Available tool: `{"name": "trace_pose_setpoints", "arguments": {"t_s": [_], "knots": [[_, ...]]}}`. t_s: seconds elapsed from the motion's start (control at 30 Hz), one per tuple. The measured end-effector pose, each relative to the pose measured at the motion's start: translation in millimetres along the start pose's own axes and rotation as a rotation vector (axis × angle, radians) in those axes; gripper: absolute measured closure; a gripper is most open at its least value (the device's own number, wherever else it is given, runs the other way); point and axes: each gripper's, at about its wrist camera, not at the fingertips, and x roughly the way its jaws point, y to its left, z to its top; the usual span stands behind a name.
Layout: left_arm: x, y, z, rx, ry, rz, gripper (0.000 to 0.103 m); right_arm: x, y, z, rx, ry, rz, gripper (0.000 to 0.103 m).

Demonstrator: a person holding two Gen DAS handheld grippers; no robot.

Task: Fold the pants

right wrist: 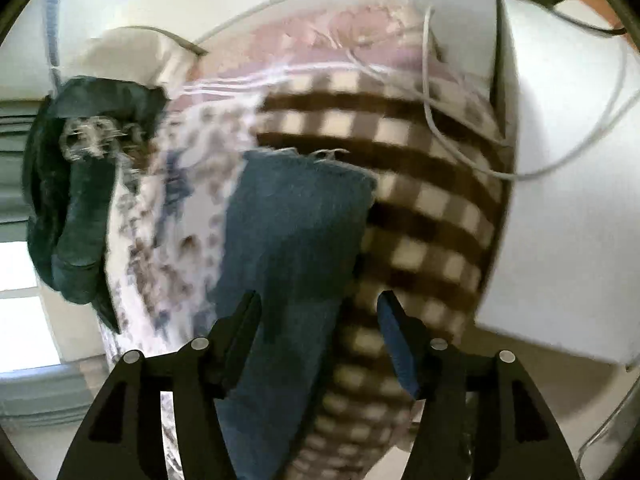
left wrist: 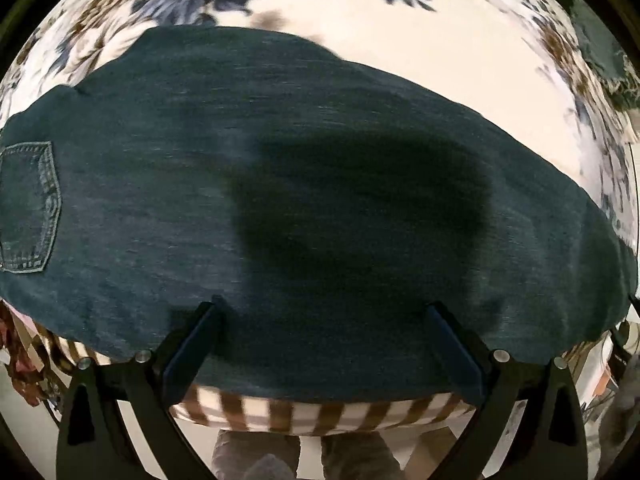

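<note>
Dark blue jeans (left wrist: pixel 280 184) lie flat across a floral bedspread (left wrist: pixel 460 40), with a stitched back pocket (left wrist: pixel 30 208) at the left edge of the left wrist view. My left gripper (left wrist: pixel 325 306) hangs straight above the denim, jaws wide open and empty, casting a dark shadow on the cloth. In the right wrist view the hem end of a jeans leg (right wrist: pixel 296 220) runs away from me along the bed. My right gripper (right wrist: pixel 318 297) stands open over that leg; the denim shows between the fingers, but the pads do not press on it.
A brown checked blanket (right wrist: pixel 420 200) lies beside the leg and hangs over the bed's near edge (left wrist: pixel 320 416). A dark green garment (right wrist: pixel 72 200) sits bunched at the left. White cables (right wrist: pixel 440 120) cross the blanket. A white wall (right wrist: pixel 560 200) stands at the right. A person's legs (left wrist: pixel 256 456) stand below.
</note>
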Motion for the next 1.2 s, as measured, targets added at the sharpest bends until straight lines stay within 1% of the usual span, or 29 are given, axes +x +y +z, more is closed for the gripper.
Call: {"name": "trace_pose_setpoints", "arguments": {"t_s": [0.07, 0.1, 0.13, 0.17, 0.2, 0.23, 0.33, 0.37, 0.4, 0.47, 0.5, 0.53, 0.57, 0.6, 0.63, 0.67, 0.7, 0.73, 0.77, 0.8, 0.87, 0.93, 0.97, 1.07, 1.2], "knots": [[-1, -6, 2, 0.009, -0.004, -0.009, 0.0, 7, 0, 5, 0.028, -0.037, 0.028, 0.04], [-2, -10, 3, 0.016, -0.007, -0.013, 0.0, 6, 7, 4, -0.003, -0.061, 0.013, 0.04], [-3, -15, 5, 0.024, -0.01, -0.018, 0.0, 4, 15, 2, -0.056, -0.075, -0.015, 0.05], [-4, -18, 5, 0.03, -0.015, -0.022, 0.0, 0, 29, -1, -0.146, -0.092, -0.044, 0.071], [-5, -21, 5, 0.037, -0.019, -0.023, 0.0, -3, 34, -3, -0.19, -0.103, -0.05, 0.082], [-5, -25, 6, 0.046, -0.023, -0.024, 0.0, -9, 38, -5, -0.209, -0.111, -0.031, 0.092], [-4, -35, 9, 0.067, -0.024, -0.027, 0.0, -30, 39, -1, -0.19, -0.16, 0.054, 0.094], [-2, -36, 10, 0.066, -0.023, -0.024, 0.0, -30, 37, 4, -0.182, -0.158, 0.072, 0.095], [3, -35, 12, 0.064, -0.02, -0.021, 0.0, -25, 32, 8, -0.17, -0.134, 0.096, 0.094], [11, -33, 14, 0.052, -0.014, -0.021, 0.0, -1, 14, 18, -0.096, -0.044, 0.144, 0.088], [14, -32, 15, 0.045, -0.015, -0.025, 0.0, 9, 9, 21, -0.071, -0.004, 0.174, 0.08], [17, -32, 17, 0.038, -0.015, -0.028, 0.0, 19, 5, 21, -0.053, 0.035, 0.221, 0.065], [20, -31, 18, 0.033, -0.012, -0.03, 0.0, 26, 1, 22, -0.037, 0.05, 0.264, 0.062], [23, -31, 20, 0.029, -0.012, -0.03, 0.0, 32, 0, 23, -0.029, 0.046, 0.294, 0.062], [25, -30, 20, 0.026, -0.012, -0.026, 0.0, 34, 0, 23, -0.029, 0.044, 0.317, 0.059], [27, -31, 20, 0.022, -0.011, -0.02, 0.0, 36, 2, 23, -0.038, 0.034, 0.334, 0.059], [30, -32, 21, 0.016, -0.01, -0.009, 0.0, 39, 6, 20, -0.044, 0.02, 0.335, 0.059], [31, -34, 21, 0.012, -0.012, 0.007, 0.0, 40, 8, 19, -0.051, 0.006, 0.33, 0.064], [33, -39, 22, 0.01, -0.015, 0.022, 0.0, 41, 12, 18, -0.066, -0.003, 0.303, 0.088], [34, -42, 23, 0.007, -0.015, 0.033, 0.0, 41, 18, 16, -0.091, -0.011, 0.269, 0.09], [37, -53, 21, 0.007, 0.003, 0.038, 0.0, 37, 28, 15, -0.09, -0.045, 0.228, 0.091], [33, -56, 26, 0.002, 0.016, 0.028, 0.0, 22, 42, 9, -0.116, -0.09, 0.208, 0.092], [27, -56, 28, 0.002, 0.005, 0.019, 0.0, 12, 54, 4, -0.147, -0.11, 0.193, 0.092], [7, -49, 28, 0.001, -0.034, -0.016, 0.0, -16, 78, -8, -0.214, -0.143, 0.197, 0.092], [-30, -42, 19, 0.013, -0.123, -0.006, 0.0, -53, 116, -37, -0.298, -0.174, 0.211, 0.092]]}}
